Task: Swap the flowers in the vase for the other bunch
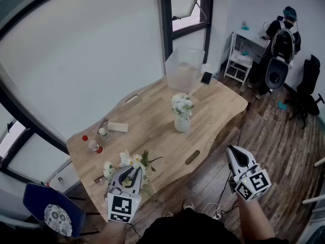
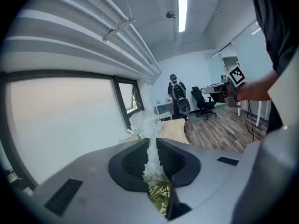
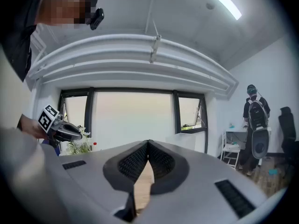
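Slippage is the chief hazard: the left tongs [image 2: 152, 143] pinch the loose bunch [image 1: 128, 161] at the near edge of the desk [image 1: 152, 136] by thin stems and blossom, so a jolt could drop or crush it. The vase [image 1: 182, 124] stands mid-desk, well apart, with its white flowers [image 1: 182, 104] not yet removed, and could tip if they are pulled unbraced. The right tongs [image 3: 147, 146] are pressed together, empty, off the desk over the floor.
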Demonstrator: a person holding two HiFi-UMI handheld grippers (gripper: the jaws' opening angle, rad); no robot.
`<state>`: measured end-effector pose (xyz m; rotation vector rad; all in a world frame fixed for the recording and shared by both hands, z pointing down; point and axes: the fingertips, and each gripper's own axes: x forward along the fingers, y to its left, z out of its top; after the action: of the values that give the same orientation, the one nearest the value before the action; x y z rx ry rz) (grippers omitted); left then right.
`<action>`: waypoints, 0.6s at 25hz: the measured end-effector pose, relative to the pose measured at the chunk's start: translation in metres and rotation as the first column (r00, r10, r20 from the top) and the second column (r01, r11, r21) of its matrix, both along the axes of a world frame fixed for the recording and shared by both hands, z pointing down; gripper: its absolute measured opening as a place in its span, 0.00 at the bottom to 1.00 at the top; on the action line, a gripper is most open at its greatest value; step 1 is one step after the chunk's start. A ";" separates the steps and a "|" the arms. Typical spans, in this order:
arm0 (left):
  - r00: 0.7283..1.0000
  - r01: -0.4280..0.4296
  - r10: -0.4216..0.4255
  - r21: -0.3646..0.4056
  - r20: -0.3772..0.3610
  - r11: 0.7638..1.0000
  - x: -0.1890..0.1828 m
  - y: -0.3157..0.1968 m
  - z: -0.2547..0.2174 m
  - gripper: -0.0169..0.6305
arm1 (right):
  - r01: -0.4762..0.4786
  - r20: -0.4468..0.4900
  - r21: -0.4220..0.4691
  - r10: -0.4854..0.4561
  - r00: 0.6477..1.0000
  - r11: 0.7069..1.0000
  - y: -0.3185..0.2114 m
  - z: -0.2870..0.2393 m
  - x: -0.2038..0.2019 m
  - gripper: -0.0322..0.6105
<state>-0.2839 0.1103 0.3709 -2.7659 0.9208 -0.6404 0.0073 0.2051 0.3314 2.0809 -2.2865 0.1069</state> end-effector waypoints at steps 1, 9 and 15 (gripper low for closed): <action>1.000 -0.001 0.001 0.001 0.002 1.000 0.003 -0.001 0.001 0.10 | 0.004 -0.004 -0.002 -0.004 1.000 1.000 0.000 0.002 0.003 0.09; 1.000 0.012 -0.012 0.009 0.022 1.000 0.037 -0.019 -0.002 0.10 | 0.023 0.009 -0.011 -0.023 1.000 1.000 -0.010 0.012 0.036 0.09; 0.998 0.060 -0.061 0.033 0.031 0.998 0.062 -0.033 -0.009 0.10 | 0.099 -0.010 -0.017 -0.099 0.995 0.995 -0.026 0.018 0.057 0.09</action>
<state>-0.2221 0.0778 0.3622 -2.7010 1.0024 -0.6708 0.0638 0.1787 0.3497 1.9513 -2.3688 0.1105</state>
